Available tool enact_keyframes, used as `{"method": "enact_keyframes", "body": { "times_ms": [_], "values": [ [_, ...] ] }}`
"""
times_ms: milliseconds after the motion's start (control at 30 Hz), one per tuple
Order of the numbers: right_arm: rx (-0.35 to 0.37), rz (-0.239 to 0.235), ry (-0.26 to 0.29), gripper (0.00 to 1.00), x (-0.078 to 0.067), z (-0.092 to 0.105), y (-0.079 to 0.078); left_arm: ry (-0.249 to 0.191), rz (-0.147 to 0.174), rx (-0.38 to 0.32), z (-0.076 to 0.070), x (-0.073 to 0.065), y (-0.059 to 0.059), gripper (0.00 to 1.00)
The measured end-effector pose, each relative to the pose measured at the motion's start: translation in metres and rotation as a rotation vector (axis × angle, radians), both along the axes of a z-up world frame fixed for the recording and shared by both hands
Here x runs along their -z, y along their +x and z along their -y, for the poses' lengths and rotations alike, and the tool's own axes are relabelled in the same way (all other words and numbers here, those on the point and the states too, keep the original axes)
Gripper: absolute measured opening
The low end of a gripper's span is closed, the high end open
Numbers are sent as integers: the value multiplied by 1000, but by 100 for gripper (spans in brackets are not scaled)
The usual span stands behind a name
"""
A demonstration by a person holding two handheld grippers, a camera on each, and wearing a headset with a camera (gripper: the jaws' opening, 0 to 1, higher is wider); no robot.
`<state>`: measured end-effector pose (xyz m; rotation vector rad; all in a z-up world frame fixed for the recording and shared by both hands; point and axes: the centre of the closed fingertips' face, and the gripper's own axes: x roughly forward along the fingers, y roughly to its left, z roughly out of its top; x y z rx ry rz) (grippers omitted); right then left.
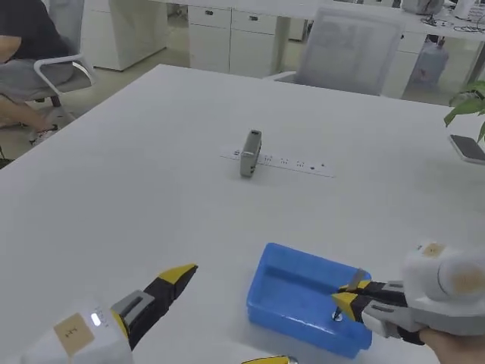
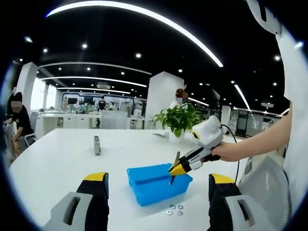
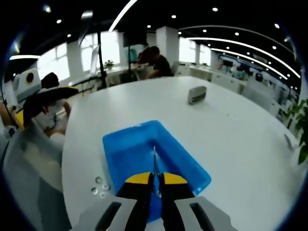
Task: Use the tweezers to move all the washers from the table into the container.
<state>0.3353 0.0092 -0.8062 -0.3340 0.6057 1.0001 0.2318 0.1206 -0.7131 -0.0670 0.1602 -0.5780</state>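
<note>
The right tool (image 1: 345, 297) pinched tweezers (image 3: 154, 161) over the blue container (image 1: 303, 335); the left tool (image 2: 158, 176) gaped open. Washers (image 2: 174, 209) lay on the worktop (image 1: 151, 189) between its jaws.

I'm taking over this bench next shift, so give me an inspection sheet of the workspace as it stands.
Surface: white table, looks clean.
Job's things: blue container near the front edge; a few washers on the table beside it; tweezers, tip pointing down over the container.
Clutter: grey device at mid-table; phone at the far right edge.
Grippers: right gripper shut on the tweezers; left gripper open, holding nothing.
Cables: nothing seen on the table.
Surroundings: office chair, potted plant, seated person beyond the table.
</note>
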Motion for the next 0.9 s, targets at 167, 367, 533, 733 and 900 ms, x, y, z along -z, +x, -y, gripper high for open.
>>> {"method": "enact_keyframes", "body": {
  "times_ms": [167,367,533,733,900],
  "values": [
    [12,10,64,3,-15,3,-1,14,-8,8,1,2,-1,86],
    [11,31,102,3,-41,1,-10,23,-15,15,3,4,-1,85],
    [-7,6,179,3,-64,-12,-27,34,-29,21,4,8,-1,85],
    [-29,-55,226,3,-59,-26,-52,48,-34,22,4,10,-1,83],
    [-16,-110,212,3,-32,-27,-65,60,-39,23,3,12,-2,83]
  ]
}}
